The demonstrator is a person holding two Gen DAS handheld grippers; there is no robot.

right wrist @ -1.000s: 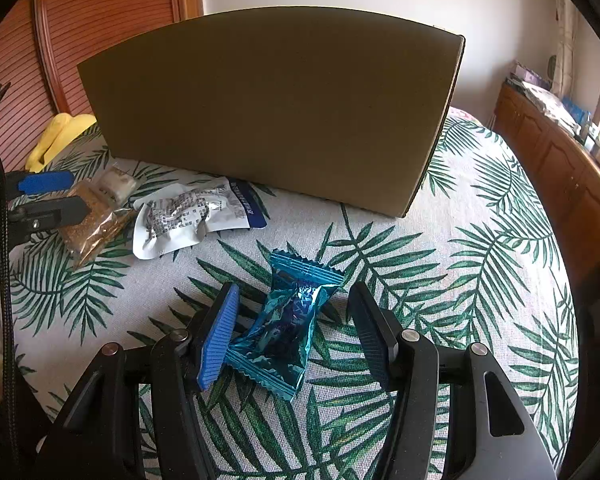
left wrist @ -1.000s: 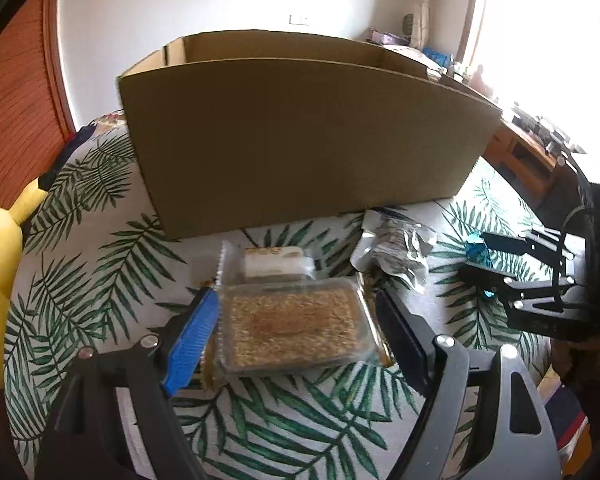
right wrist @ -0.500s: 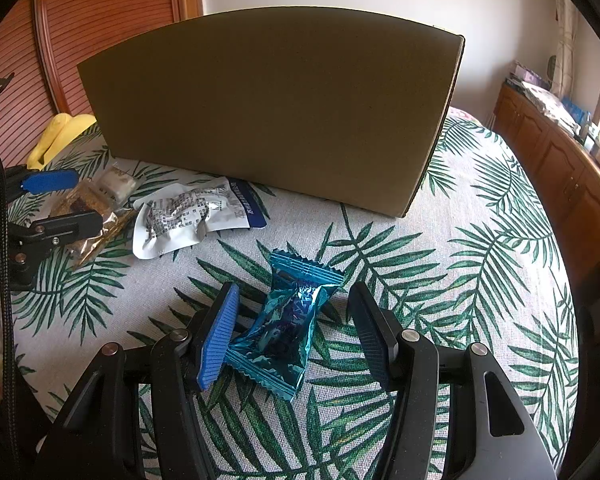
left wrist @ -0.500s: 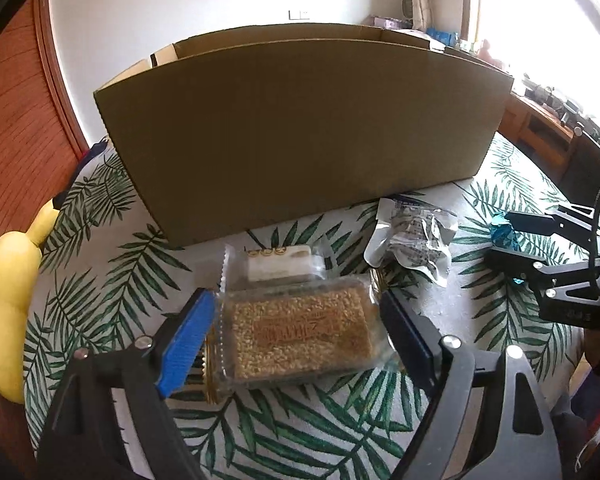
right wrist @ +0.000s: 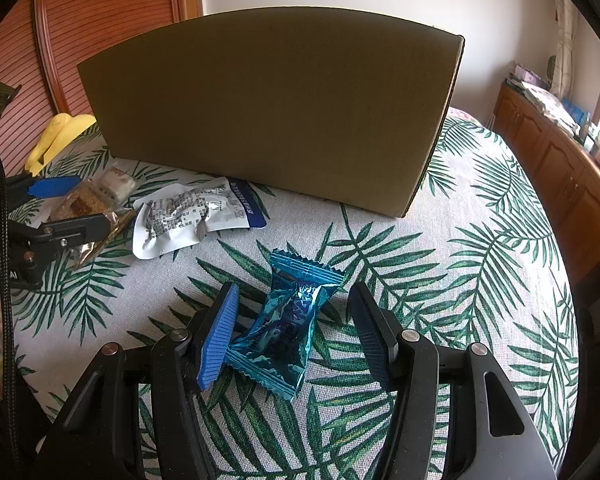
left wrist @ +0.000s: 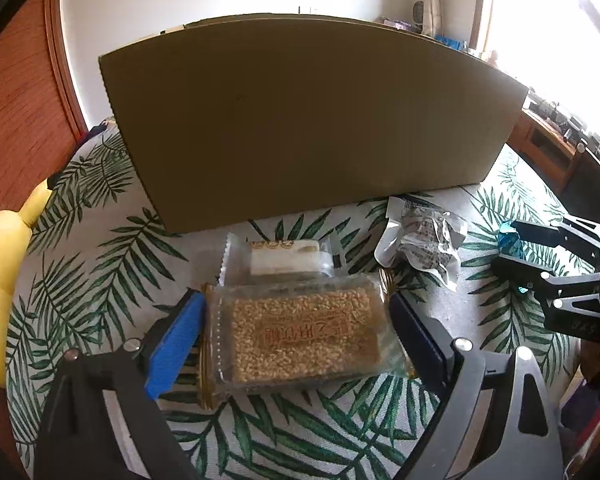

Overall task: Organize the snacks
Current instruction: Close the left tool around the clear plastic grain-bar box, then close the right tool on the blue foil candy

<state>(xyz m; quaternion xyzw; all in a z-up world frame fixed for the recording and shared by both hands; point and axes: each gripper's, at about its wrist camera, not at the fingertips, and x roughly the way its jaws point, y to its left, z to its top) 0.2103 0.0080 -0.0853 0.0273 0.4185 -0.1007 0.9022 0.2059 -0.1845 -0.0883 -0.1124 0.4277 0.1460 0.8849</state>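
Note:
My left gripper (left wrist: pixel 296 328) straddles a clear-wrapped sesame bar (left wrist: pixel 300 336) lying on the leaf-print tablecloth; its pads touch the wrapper's ends. A small white wrapped snack (left wrist: pixel 286 258) lies just beyond it. My right gripper (right wrist: pixel 292 330) is open around a blue foil candy packet (right wrist: pixel 290 324), with a gap on the right side. A white crumpled packet (right wrist: pixel 188 216) lies between the grippers; it also shows in the left wrist view (left wrist: pixel 424 242). A large cardboard box (left wrist: pixel 300 120) stands behind all the snacks and also fills the right wrist view (right wrist: pixel 276 108).
A yellow plush toy (left wrist: pixel 0 280) lies at the table's left edge. A wooden cabinet (right wrist: pixel 556 168) runs along the right wall. Red-brown wooden panelling (right wrist: pixel 80 32) stands behind the table on the left.
My left gripper has lowered and tilted toward the table with the sesame bar between its fingers; the box top is now out of sight. The right gripper has not moved.

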